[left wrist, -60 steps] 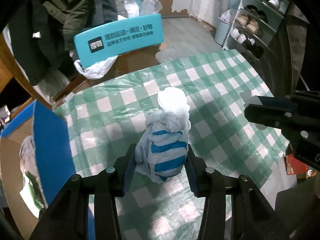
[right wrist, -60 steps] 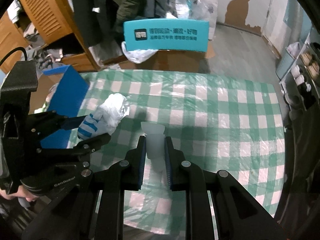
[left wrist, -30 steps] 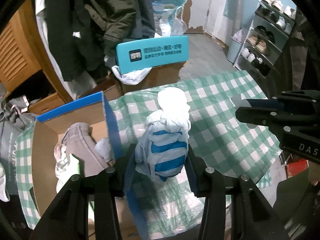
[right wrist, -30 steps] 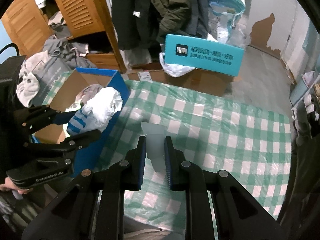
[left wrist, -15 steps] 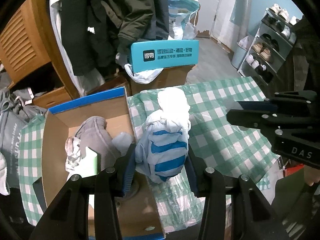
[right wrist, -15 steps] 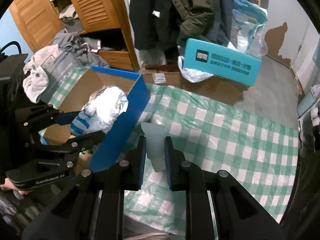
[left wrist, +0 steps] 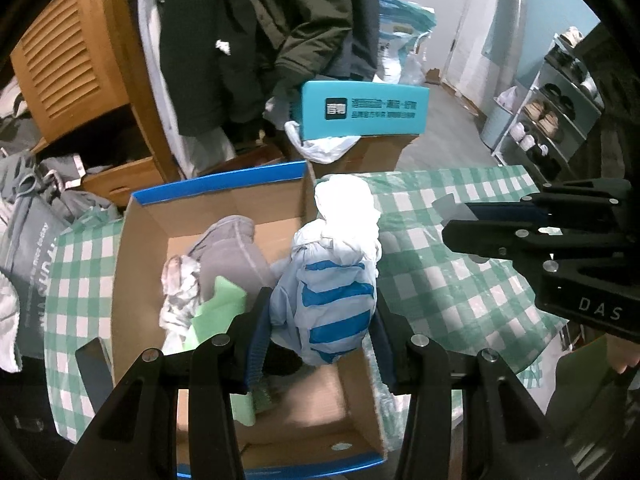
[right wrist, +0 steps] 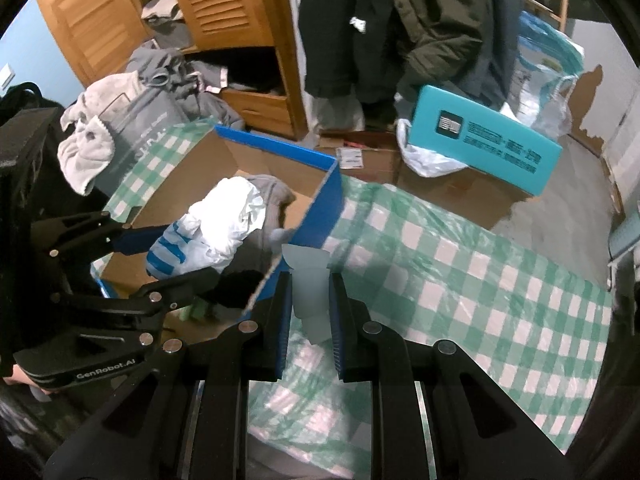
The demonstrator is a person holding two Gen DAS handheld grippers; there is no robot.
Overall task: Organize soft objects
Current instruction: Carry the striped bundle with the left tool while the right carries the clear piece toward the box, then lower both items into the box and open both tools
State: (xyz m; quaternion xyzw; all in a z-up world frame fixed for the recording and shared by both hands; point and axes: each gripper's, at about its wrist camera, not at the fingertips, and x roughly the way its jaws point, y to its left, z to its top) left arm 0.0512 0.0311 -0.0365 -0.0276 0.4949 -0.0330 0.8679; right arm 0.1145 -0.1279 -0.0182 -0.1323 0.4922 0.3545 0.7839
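A table covered in a green-and-white checked plastic cloth (left wrist: pixel 448 280) is carrying an open cardboard box with blue outer walls (left wrist: pixel 224 184), which is sitting on the cloth toward its left side in both wrist views. The cloth is showing on either side of the box and is wrinkling along its far edge. A grey printed bag (left wrist: pixel 32 248) is resting at the table's left end, beside the box. Beyond the table, brown cardboard cartons (right wrist: pixel 452 188) are standing on the grey floor (left wrist: pixel 448 132).
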